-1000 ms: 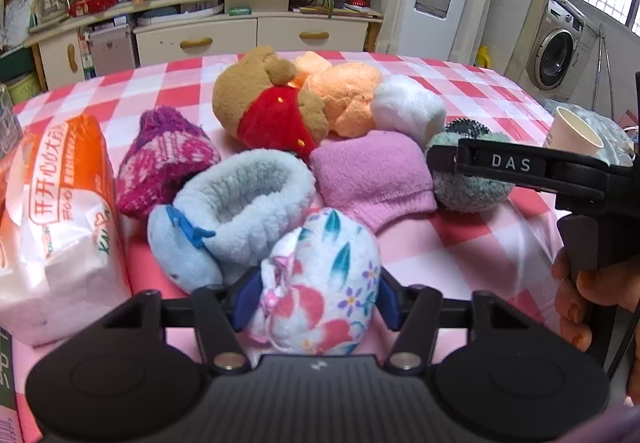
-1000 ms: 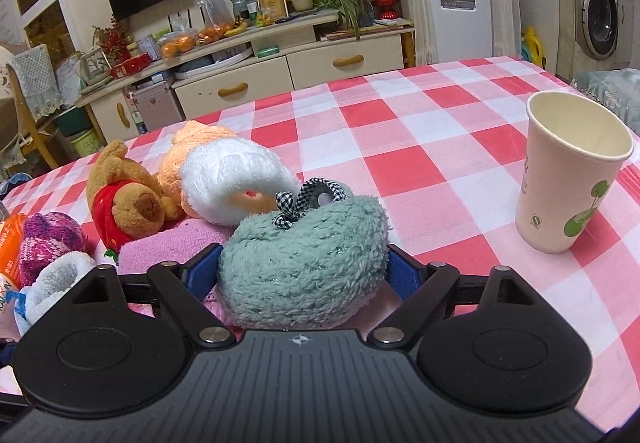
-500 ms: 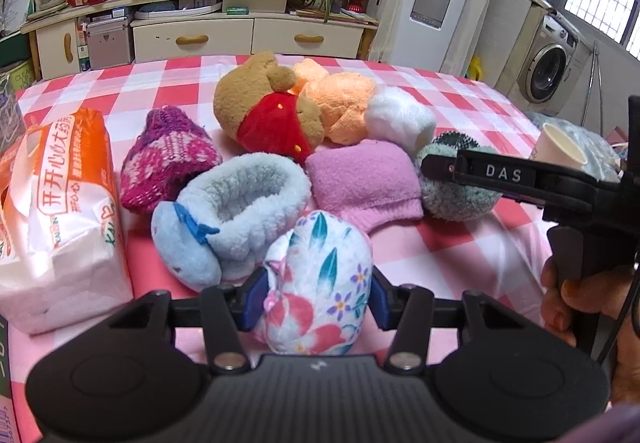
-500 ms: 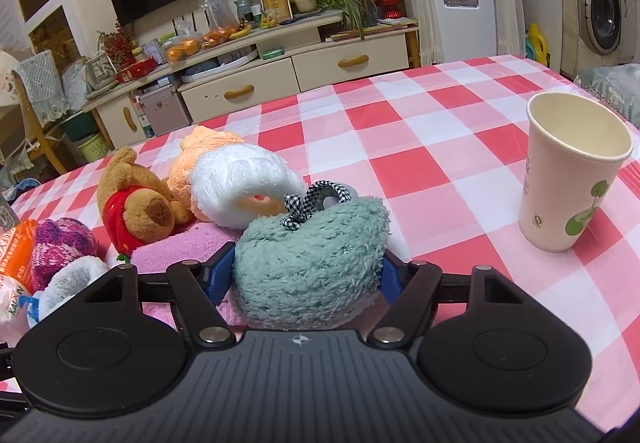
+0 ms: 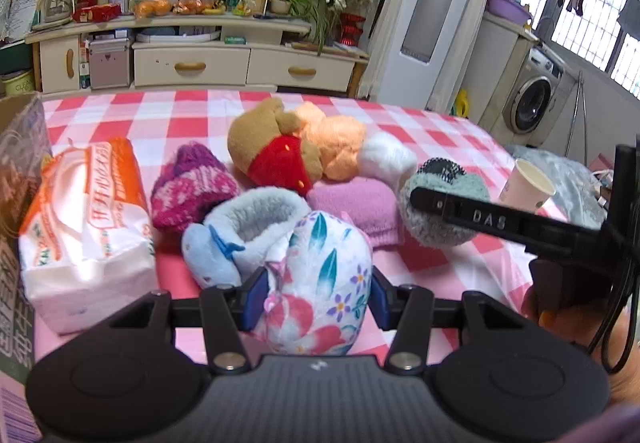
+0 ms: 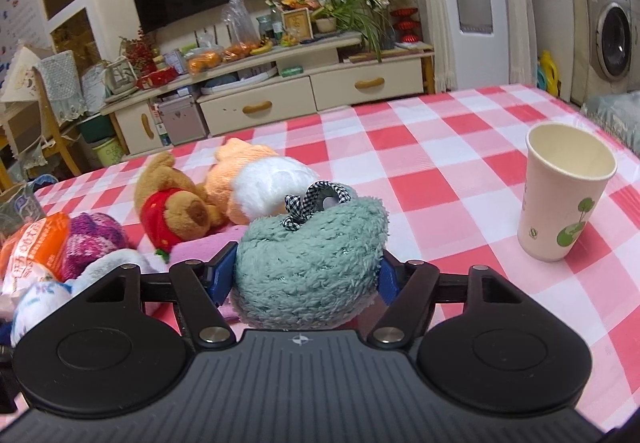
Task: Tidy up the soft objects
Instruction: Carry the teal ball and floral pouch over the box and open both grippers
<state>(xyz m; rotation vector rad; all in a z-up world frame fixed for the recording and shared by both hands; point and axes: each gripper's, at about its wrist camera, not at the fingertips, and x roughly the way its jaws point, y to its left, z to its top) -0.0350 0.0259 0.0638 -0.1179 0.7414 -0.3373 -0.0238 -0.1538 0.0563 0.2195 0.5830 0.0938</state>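
While squeezed, floral pouch [image 5: 316,279] between left hand-held gripper [image 5: 314,301] pads.

Soft things clustered on the table [image 5: 168,115]

The tissue pack [image 5: 86,227] lay at the left, the knit hat [image 5: 192,187] just right of it. Behind sat the bear [image 5: 276,151], the flat cloth [image 5: 360,203] before it, and the fuzzy slipper [image 6: 312,255] right of that. The paper cup [image 6: 564,195] stood well apart at the right.

Bright window daylight, fisheye-bent edges, slight blur
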